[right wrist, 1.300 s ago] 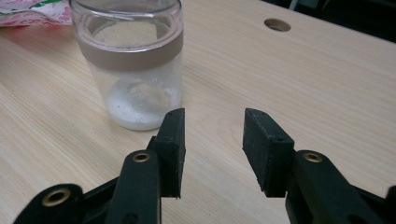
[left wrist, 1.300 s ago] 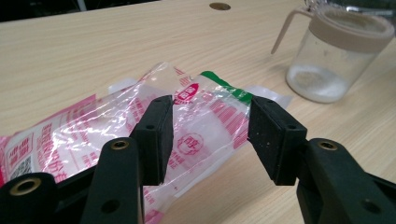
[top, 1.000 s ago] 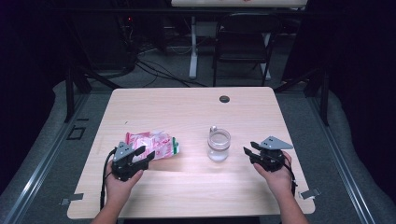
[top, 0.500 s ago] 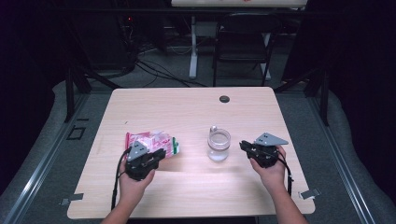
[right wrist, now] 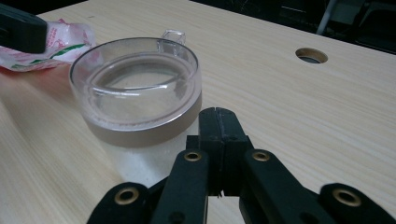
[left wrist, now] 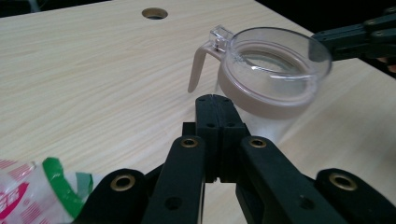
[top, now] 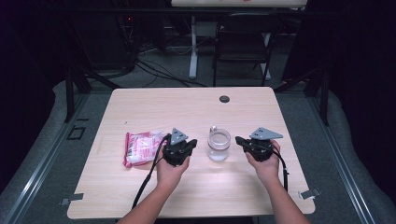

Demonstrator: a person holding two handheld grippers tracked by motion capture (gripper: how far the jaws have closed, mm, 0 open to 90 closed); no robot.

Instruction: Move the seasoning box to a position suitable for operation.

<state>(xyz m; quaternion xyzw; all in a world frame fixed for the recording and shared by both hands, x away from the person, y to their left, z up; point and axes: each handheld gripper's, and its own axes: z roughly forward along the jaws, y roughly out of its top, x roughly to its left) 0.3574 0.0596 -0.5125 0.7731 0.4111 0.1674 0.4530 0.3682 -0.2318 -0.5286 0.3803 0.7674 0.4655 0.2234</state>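
1. A clear plastic jar (top: 219, 144) is seen just right of centre in the high view, standing upright on the table (top: 196, 107) between the two grippers, touched by neither
2. The left gripper (top: 192, 143) is held just left of the jar, its jaws pressed together with nothing between them after just closing
3. The right gripper (top: 239, 139) is held just right of the jar, its jaws likewise pressed together and empty after just closing
4. The jar is round and transparent, with a tan band below its clear lid and a small hinged tab
5. A crinkled pink-and-white packet (top: 141, 147) is seen lying left of the left gripper
6. The tabletop is pale wood grain, with a round hole (top: 224, 99) near its upper edge
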